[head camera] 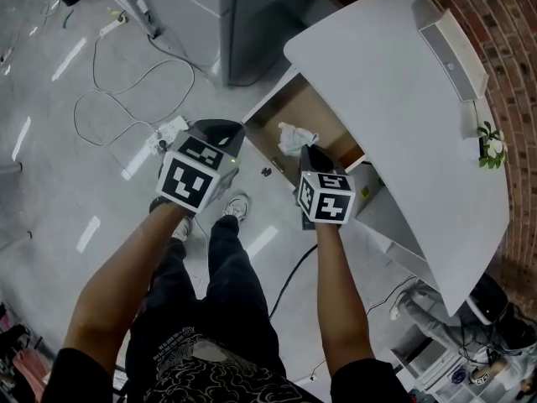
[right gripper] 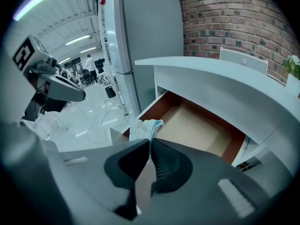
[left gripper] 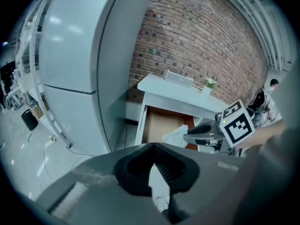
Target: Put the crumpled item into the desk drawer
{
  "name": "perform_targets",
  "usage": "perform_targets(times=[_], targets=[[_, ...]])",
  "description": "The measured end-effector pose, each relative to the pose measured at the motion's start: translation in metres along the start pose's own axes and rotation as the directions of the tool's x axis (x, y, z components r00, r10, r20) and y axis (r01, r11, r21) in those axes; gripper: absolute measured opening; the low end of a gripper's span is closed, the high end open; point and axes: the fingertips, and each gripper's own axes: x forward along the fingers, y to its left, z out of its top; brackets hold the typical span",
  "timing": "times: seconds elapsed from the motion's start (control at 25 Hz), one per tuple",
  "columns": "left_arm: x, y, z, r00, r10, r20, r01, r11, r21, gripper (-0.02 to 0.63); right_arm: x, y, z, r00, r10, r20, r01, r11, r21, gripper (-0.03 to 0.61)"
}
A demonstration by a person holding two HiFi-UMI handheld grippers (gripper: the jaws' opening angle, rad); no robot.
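The crumpled white item [head camera: 294, 137] hangs over the front part of the open desk drawer [head camera: 323, 107], whose brown bottom is bare. My right gripper [head camera: 307, 149] is shut on the item, which sticks out past the jaw tips in the right gripper view [right gripper: 145, 127]. The drawer [right gripper: 197, 125] lies just beyond the right gripper [right gripper: 150, 140] there. My left gripper [head camera: 226, 127] hovers over the floor to the left of the drawer's front corner, jaws shut with nothing in them. In the left gripper view, that gripper [left gripper: 153, 145] faces the drawer [left gripper: 157, 125] and the item [left gripper: 176, 134].
A white desk [head camera: 394, 99] with a white box [head camera: 453, 44] and a small plant [head camera: 491, 145] stands against a brick wall. A tall grey cabinet [head camera: 243, 23] stands left of the desk. Cables [head camera: 126, 99] and a power strip [head camera: 168, 131] lie on the floor.
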Motion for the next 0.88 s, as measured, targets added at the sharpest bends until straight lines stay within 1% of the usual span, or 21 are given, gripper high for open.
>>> perform_targets(times=[0.12,0.52,0.88], targets=[[0.011,-0.001,-0.002,1.000,0.002,-0.007,-0.002,1.000,-0.006,0.000,0.014,-0.003,-0.005,1.000,0.013,-0.016,-0.013,1.000,-0.013,0.017],[0.028,0.009,-0.023,0.999,0.037,-0.024,-0.039,0.996,-0.083,0.000,0.051,-0.006,-0.017,0.998,0.042,-0.052,-0.042,0.999,-0.005,0.018],[0.036,0.014,-0.032,0.999,0.039,-0.039,-0.042,0.994,-0.098,0.000,0.068,-0.007,-0.025,0.995,0.050,-0.083,-0.050,0.999,-0.006,0.020]])
